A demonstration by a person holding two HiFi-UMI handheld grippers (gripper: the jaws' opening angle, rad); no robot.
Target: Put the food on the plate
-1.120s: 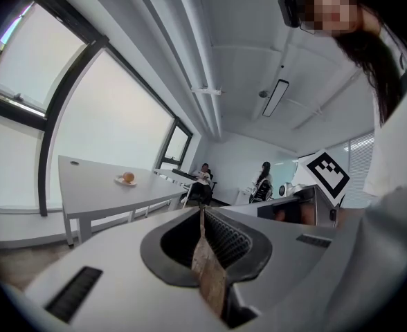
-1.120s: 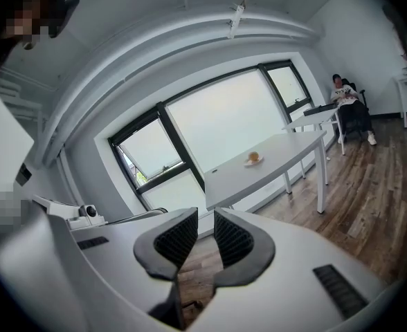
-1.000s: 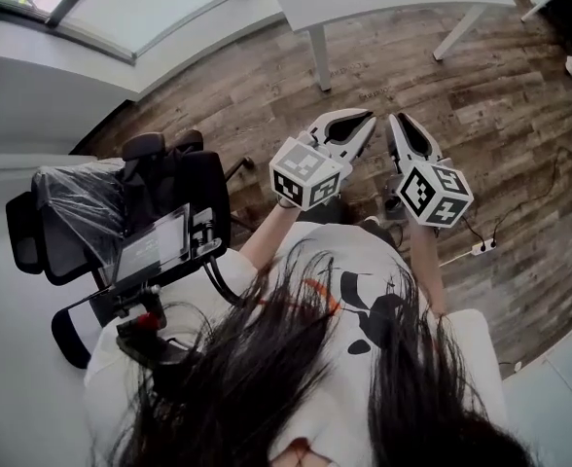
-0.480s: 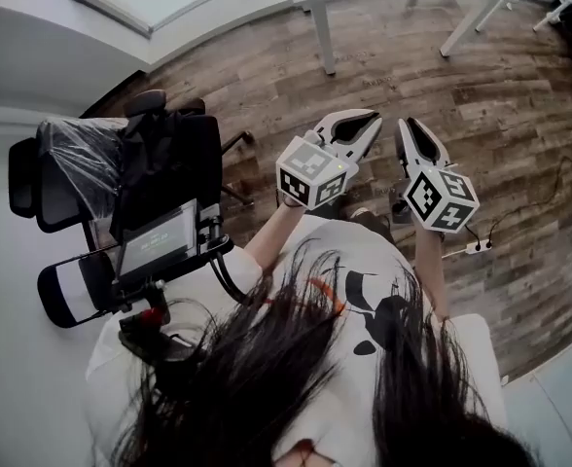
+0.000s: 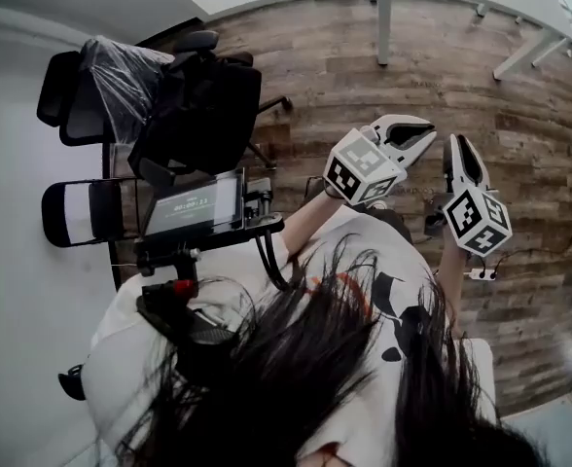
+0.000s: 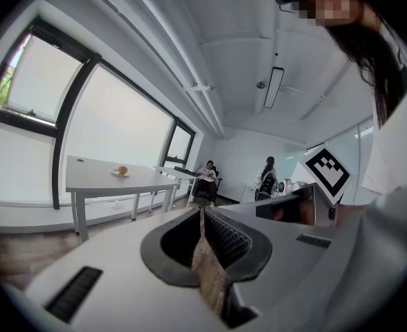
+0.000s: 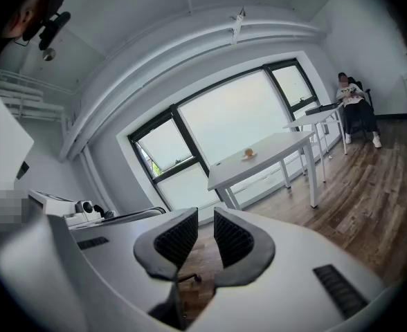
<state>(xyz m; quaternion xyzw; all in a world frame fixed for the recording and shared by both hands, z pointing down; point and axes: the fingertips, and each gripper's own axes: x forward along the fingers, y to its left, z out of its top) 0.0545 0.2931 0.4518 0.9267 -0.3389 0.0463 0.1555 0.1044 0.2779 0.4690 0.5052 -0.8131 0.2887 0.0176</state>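
Note:
Far off, a small orange piece of food (image 6: 122, 170) rests on what looks like a small plate on a long white table (image 6: 93, 177) by the windows. The right gripper view shows the same food (image 7: 248, 153) on that table (image 7: 273, 151). Both grippers are held in the air at waist height over the wooden floor, nowhere near the table. My left gripper (image 5: 424, 136) (image 6: 202, 214) is shut with its ribbed pads together and nothing between them. Beside it, my right gripper (image 5: 458, 144) (image 7: 205, 221) is shut and empty too.
Black office chairs (image 5: 198, 105), one wrapped in plastic, stand to my left beside a recording rig with a screen (image 5: 194, 207). White table legs (image 5: 383, 22) rise at the far side of the wooden floor. A power strip (image 5: 481, 273) lies by my feet. People sit in the room's far corner (image 6: 207, 175).
The head view has swung, so the chairs and rig sit higher and further right. Both grippers have drifted right in view, still side by side and shut.

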